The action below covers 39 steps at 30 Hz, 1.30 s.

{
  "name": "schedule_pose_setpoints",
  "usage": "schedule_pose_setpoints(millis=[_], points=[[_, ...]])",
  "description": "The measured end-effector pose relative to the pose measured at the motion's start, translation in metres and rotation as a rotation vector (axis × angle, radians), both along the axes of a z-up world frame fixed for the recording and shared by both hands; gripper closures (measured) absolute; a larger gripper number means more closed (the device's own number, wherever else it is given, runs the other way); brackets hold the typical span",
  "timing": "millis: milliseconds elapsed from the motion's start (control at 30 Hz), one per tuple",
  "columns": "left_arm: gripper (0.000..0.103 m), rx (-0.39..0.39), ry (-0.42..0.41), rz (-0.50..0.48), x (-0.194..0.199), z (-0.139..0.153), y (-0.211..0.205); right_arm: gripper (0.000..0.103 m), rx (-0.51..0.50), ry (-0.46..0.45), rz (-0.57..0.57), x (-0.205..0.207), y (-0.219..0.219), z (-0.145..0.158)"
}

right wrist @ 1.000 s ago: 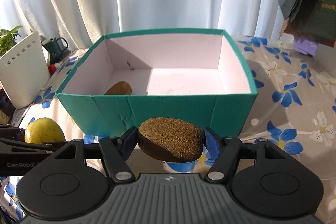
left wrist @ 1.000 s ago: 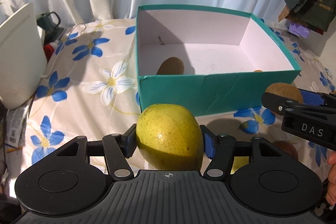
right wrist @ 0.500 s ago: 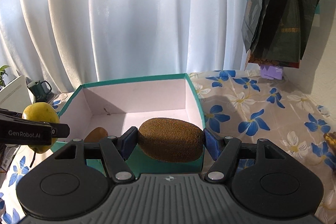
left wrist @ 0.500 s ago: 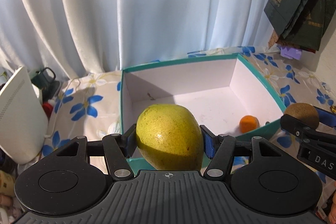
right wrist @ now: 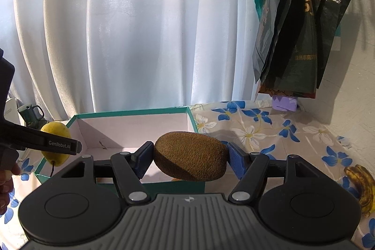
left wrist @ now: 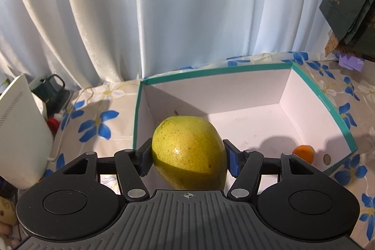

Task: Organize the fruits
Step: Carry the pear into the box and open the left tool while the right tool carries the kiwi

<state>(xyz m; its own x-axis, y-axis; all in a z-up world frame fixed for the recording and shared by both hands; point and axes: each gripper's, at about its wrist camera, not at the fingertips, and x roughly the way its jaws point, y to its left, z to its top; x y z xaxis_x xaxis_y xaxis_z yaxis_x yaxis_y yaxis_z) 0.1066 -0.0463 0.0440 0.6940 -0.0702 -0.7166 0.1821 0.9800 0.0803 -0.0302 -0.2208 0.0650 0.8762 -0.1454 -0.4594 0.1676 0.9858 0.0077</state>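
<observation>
Left tongs [left wrist: 189, 155] were clamped on a yellow pear [left wrist: 188, 151], held over the left part of the teal box [left wrist: 255, 68], above its rim. Right tongs [right wrist: 190, 157] were clamped on a brown kiwi [right wrist: 190, 154], held over the box's near right corner, also above the rim. Neither fruit had been lowered or let go.

Already in the box: a small orange [left wrist: 303, 153] lying against the right wall near the front. The box floor behind the pear was hidden in the left view and cut off by the tongs in the right view, so further contents could not be confirmed.

Left outside: a spotted banana [right wrist: 362, 186] lying on the floral worktop [right wrist: 269, 130] near its right edge, well apart from the box.

Progress judged as partway: one fruit stored, two carried above the box awaiting release, at least one still to be collected. Remaining steps would likely be lowering both fruits inside, opening both tongs, then fetching the banana. The box looked roomy enough for all of it.
</observation>
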Motion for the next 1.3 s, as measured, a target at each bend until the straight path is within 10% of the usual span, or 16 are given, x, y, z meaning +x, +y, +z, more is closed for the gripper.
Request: schedule_pose_setpoints(millis=[1300], points=[[0.038,0.061,0.175,0.010,0.035,-0.069,-0.022,0.035,-0.019,0.035,0.024,0.028,-0.008,-0.011]])
